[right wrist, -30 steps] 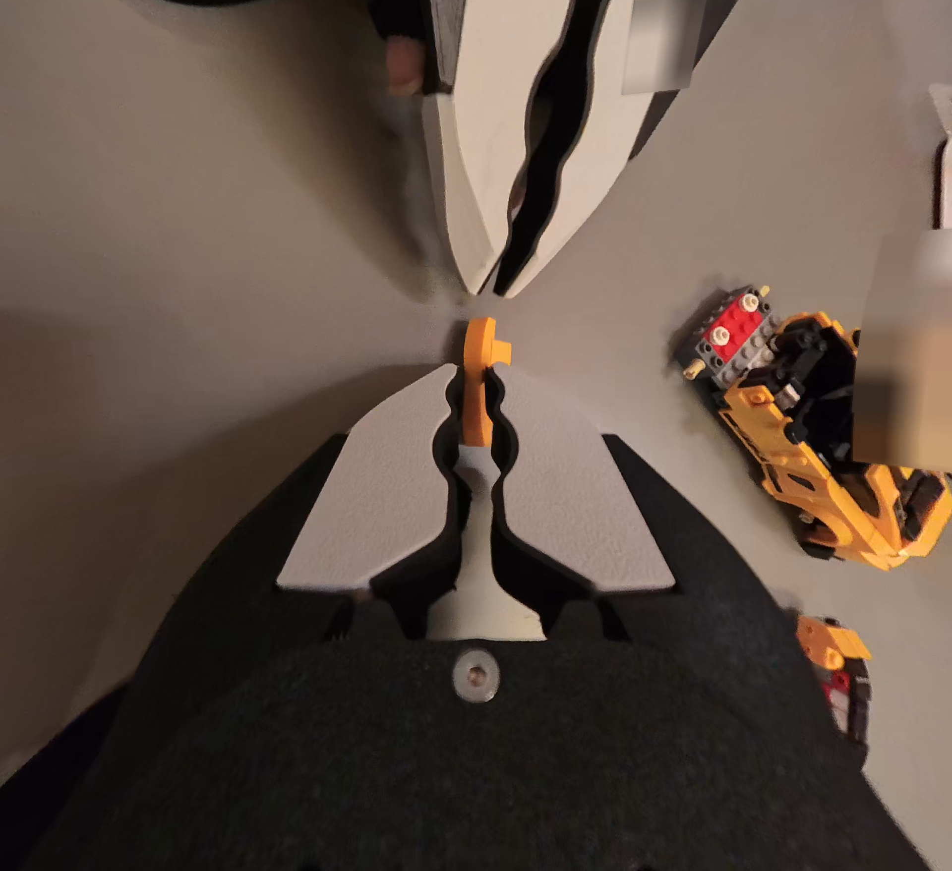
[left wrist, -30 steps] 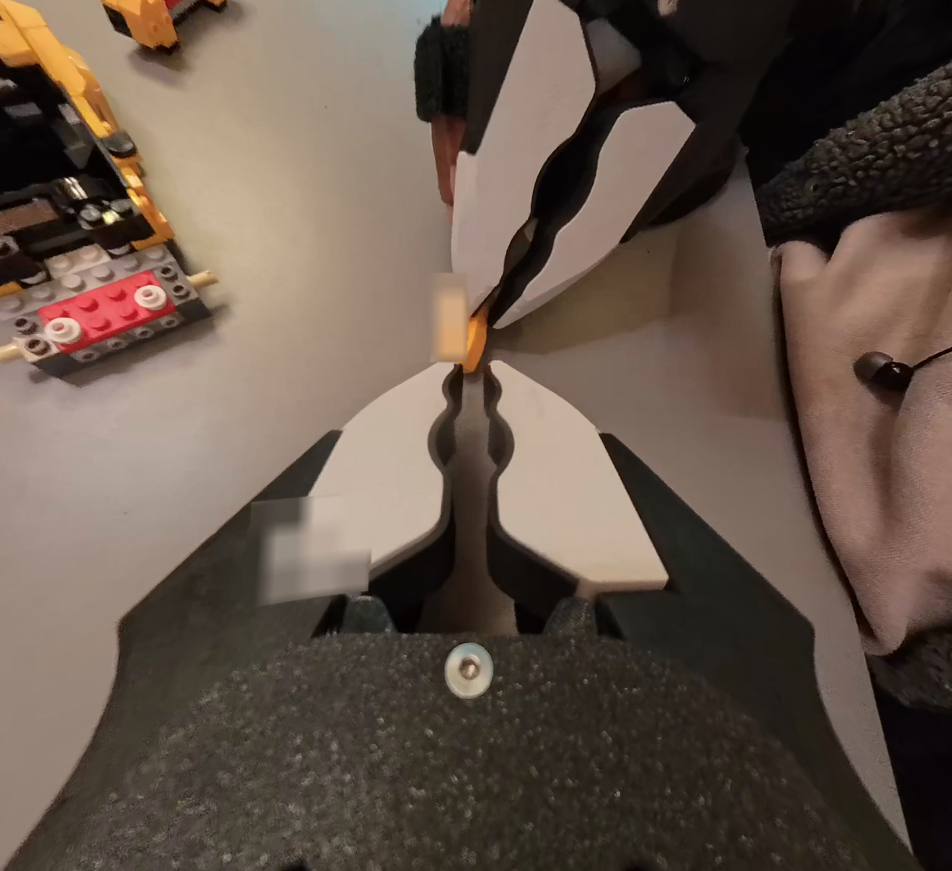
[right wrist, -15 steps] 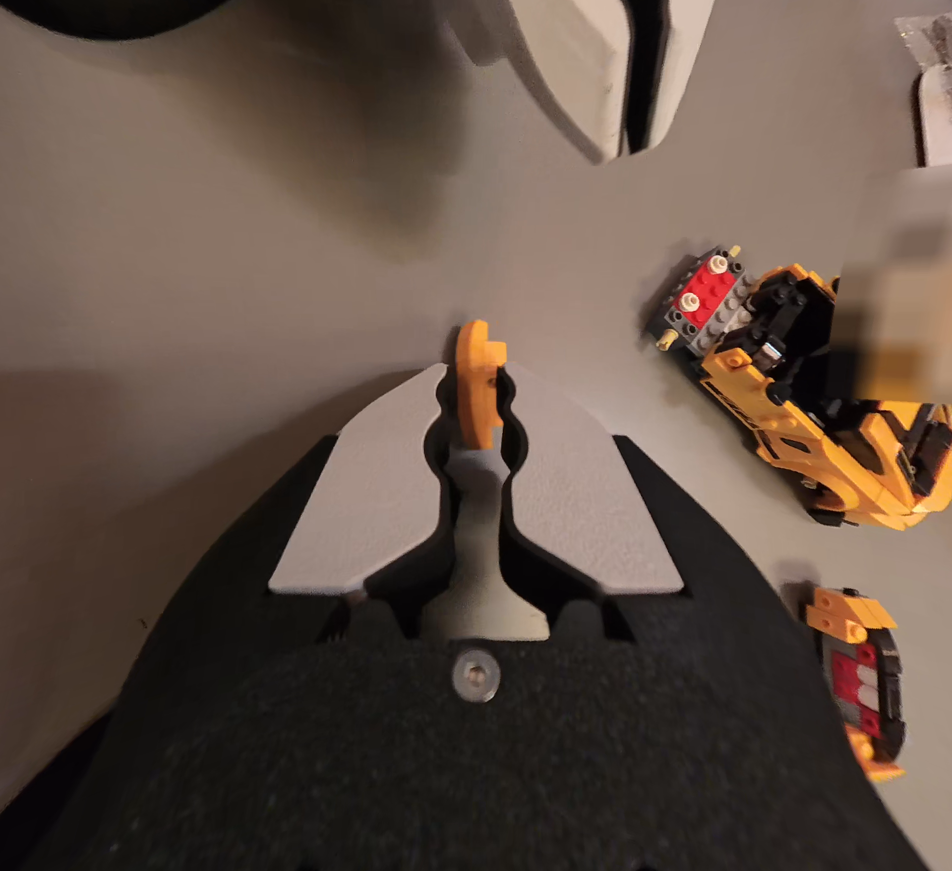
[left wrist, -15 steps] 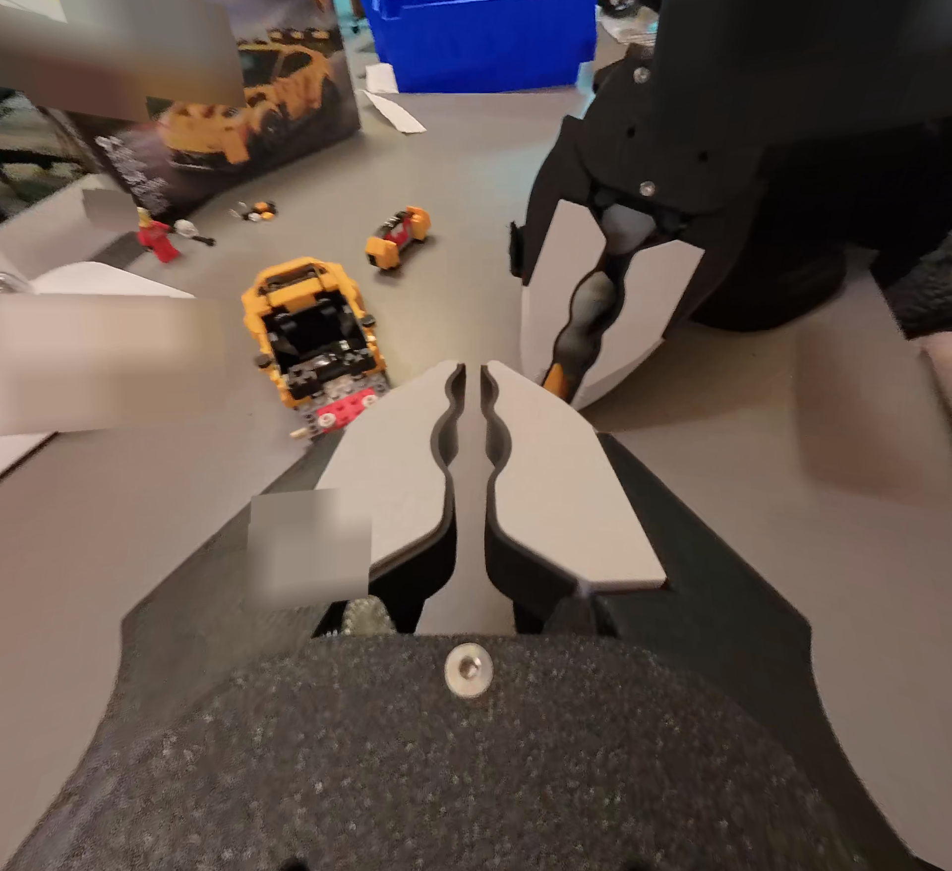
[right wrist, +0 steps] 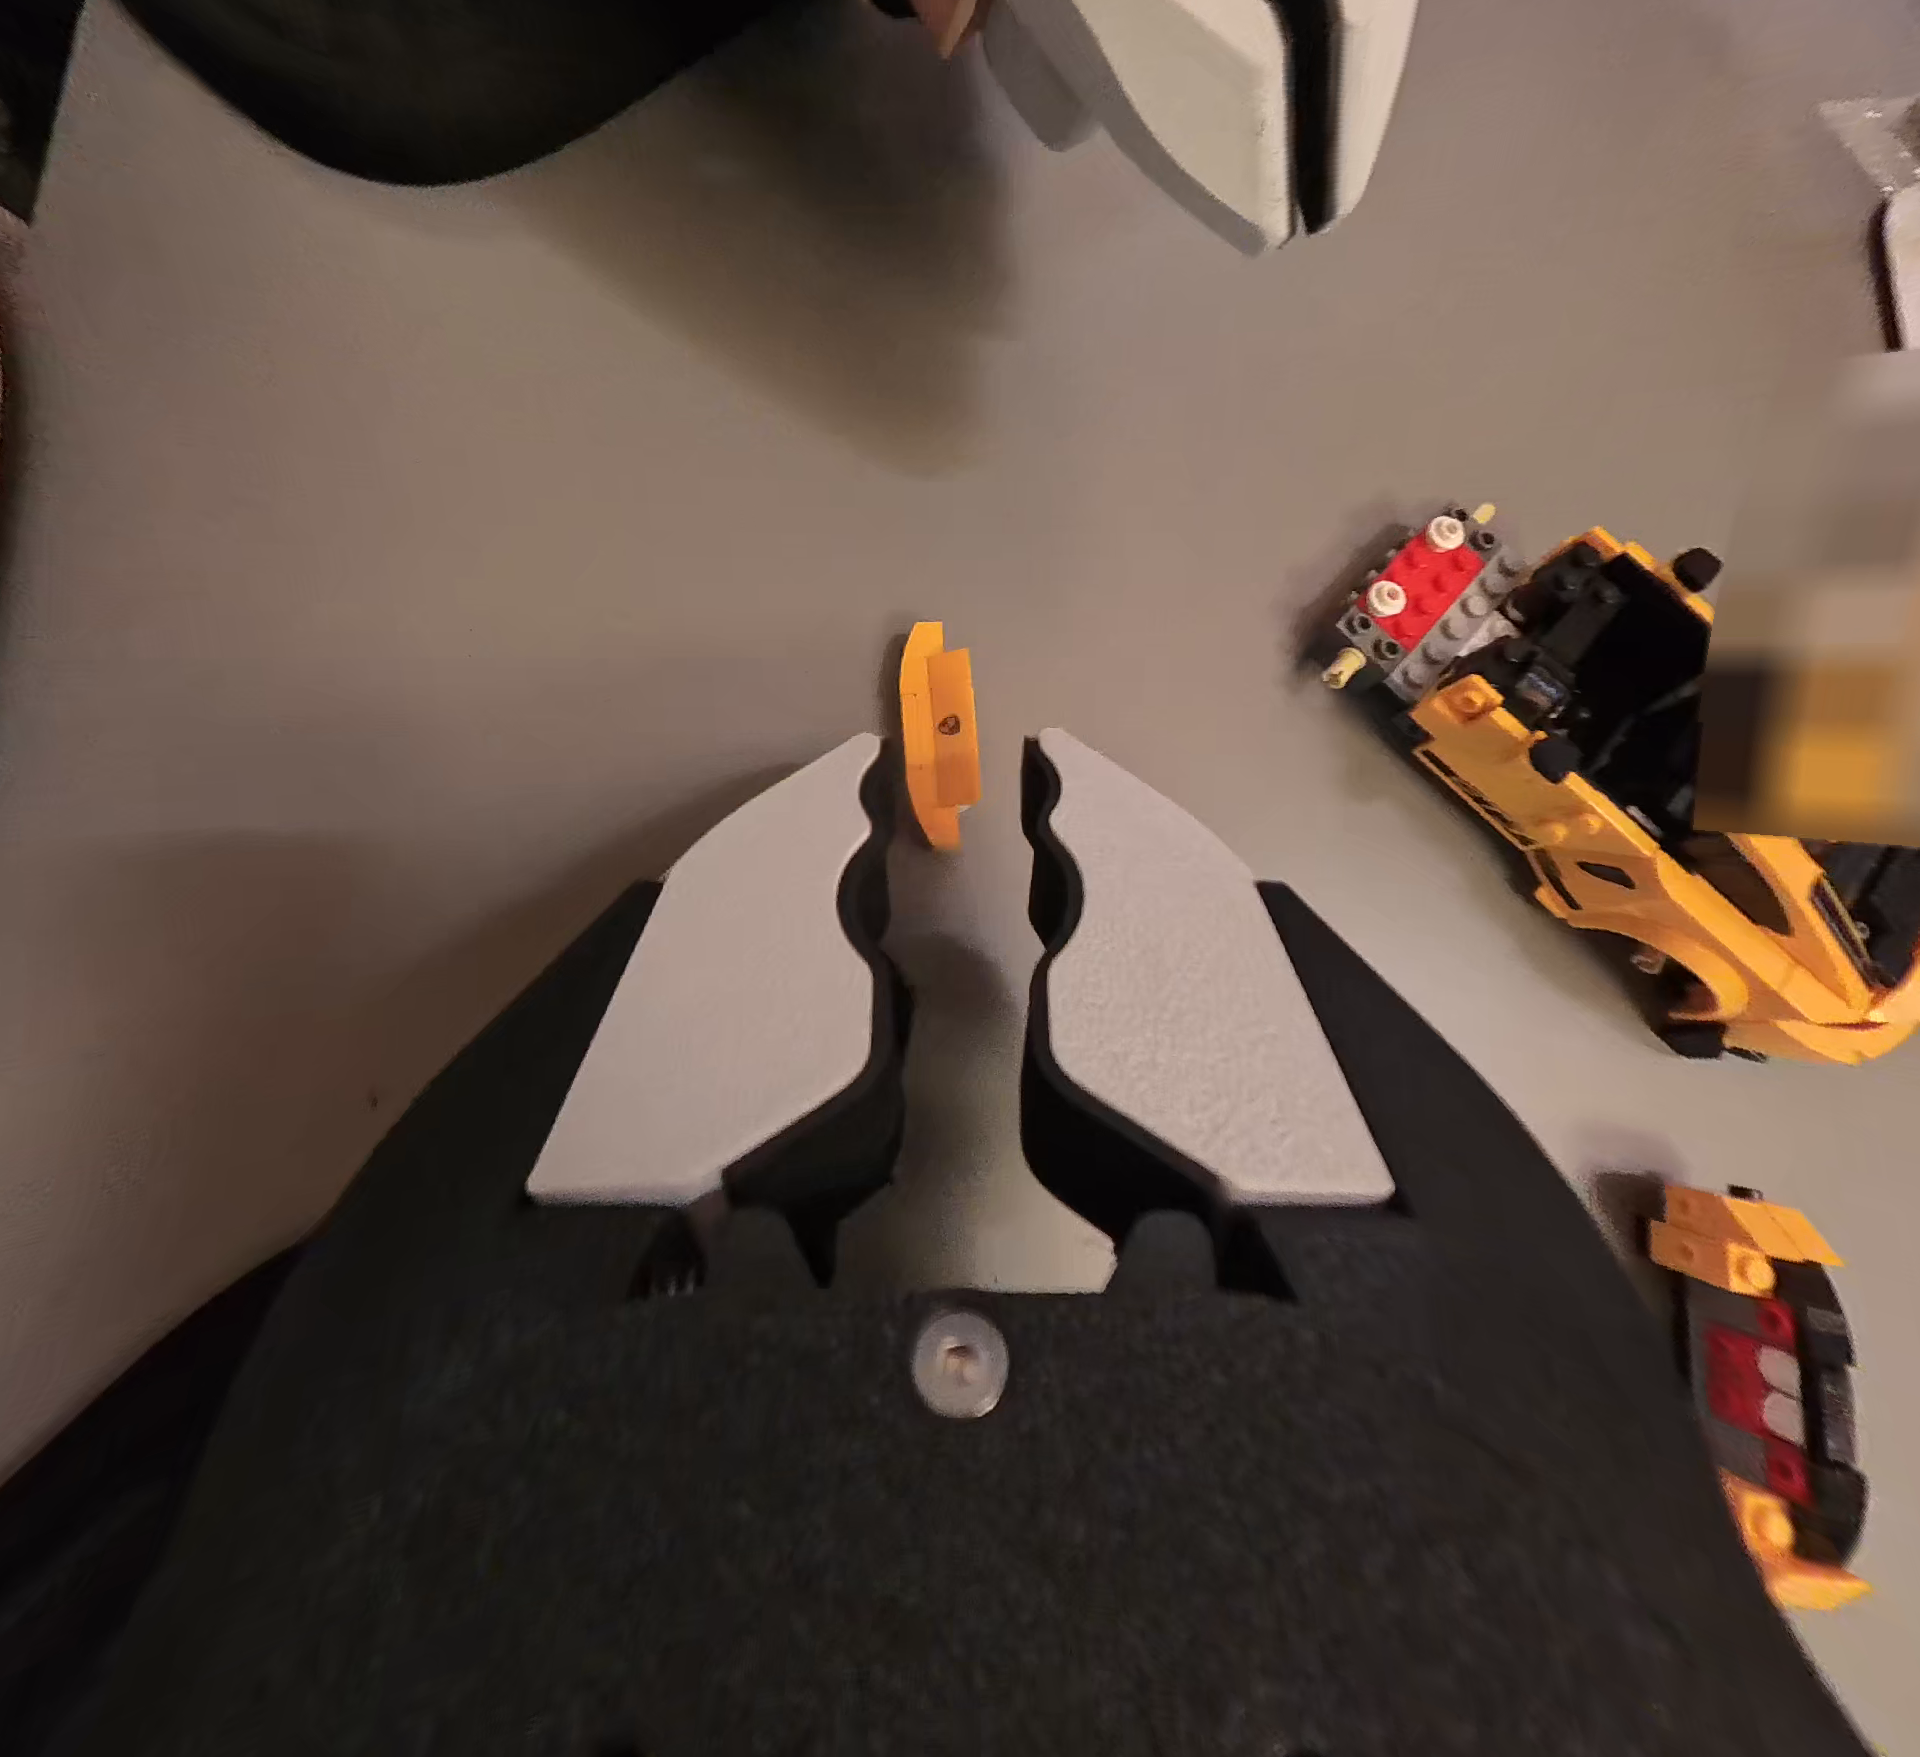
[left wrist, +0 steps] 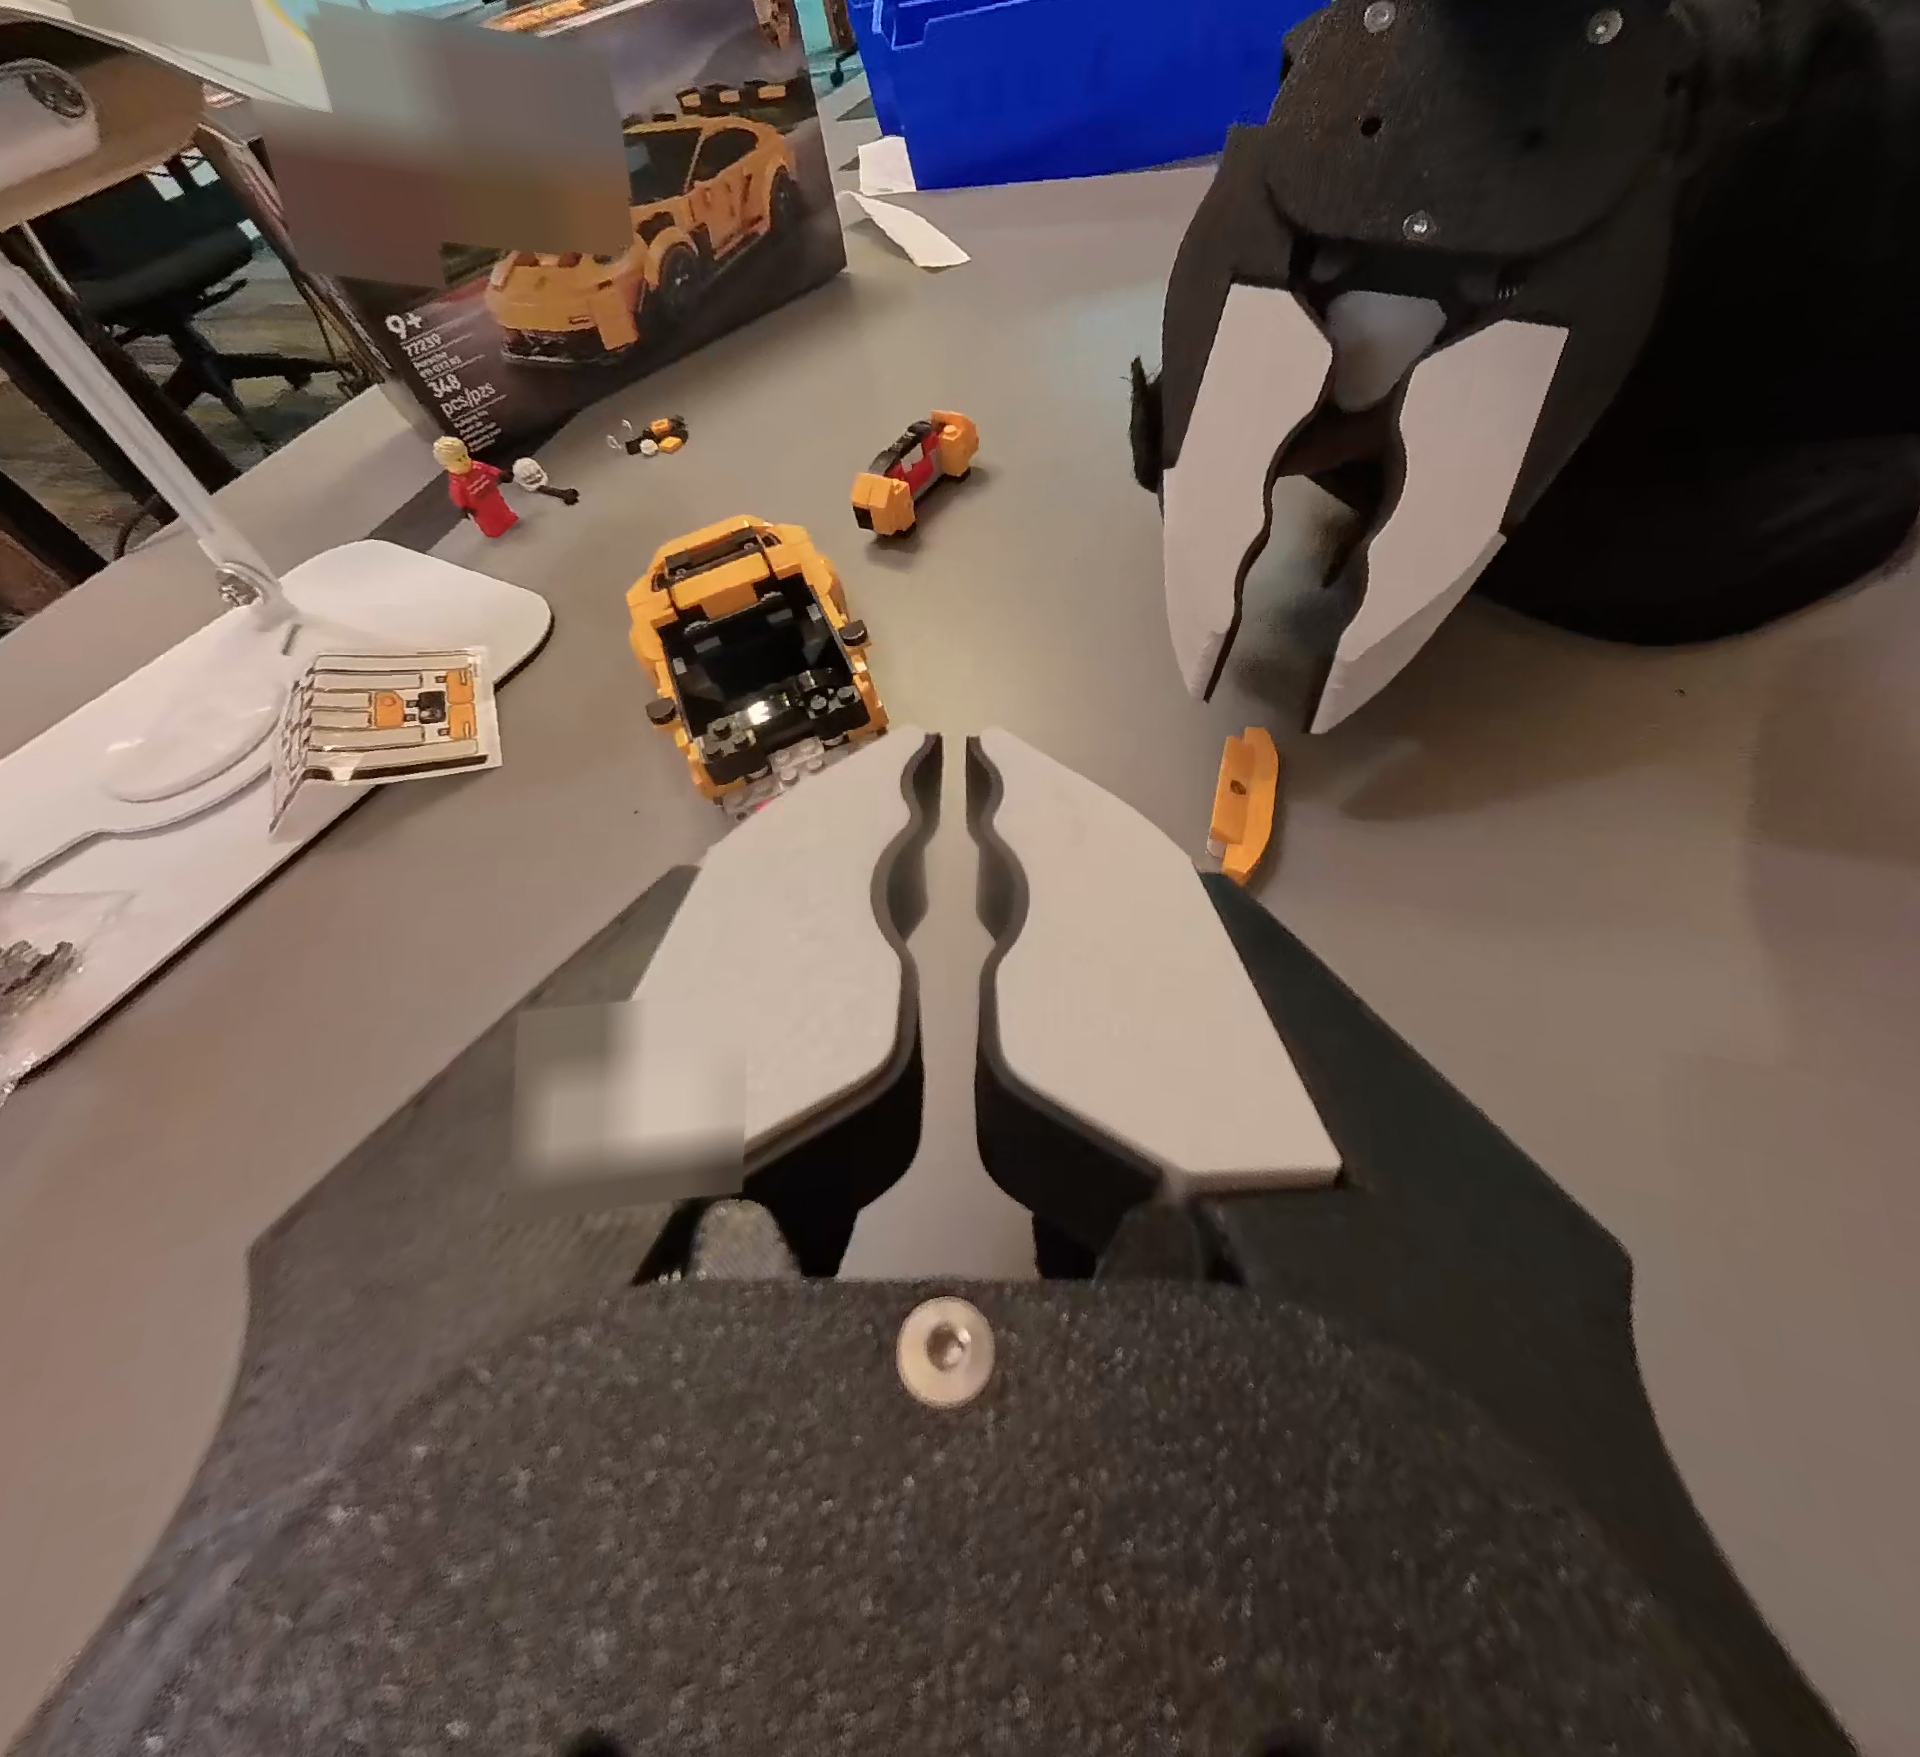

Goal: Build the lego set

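On the grey table (left wrist: pixel 1558 980) the yellow car body (left wrist: pixel 753 658) sits half built, cockpit open and grey and red plates bare at one end; a small rear section (left wrist: pixel 914 473) lies apart from it, unattached. My right gripper (right wrist: pixel 951 741) stands open around the orange curved piece (right wrist: pixel 938 736), which rests on the table, gripped by neither claw. My left gripper (left wrist: pixel 954 743) is nearly shut, holding nothing. Behind stand the set's box (left wrist: pixel 623 201) and blue bins (left wrist: pixel 1091 45), in an office-like room

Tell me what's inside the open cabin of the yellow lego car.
Inside the yellow lego car, only black bricks and studs show, with no minifigure seated. The left gripper fingers hide the car's near end, so that part can't be checked.
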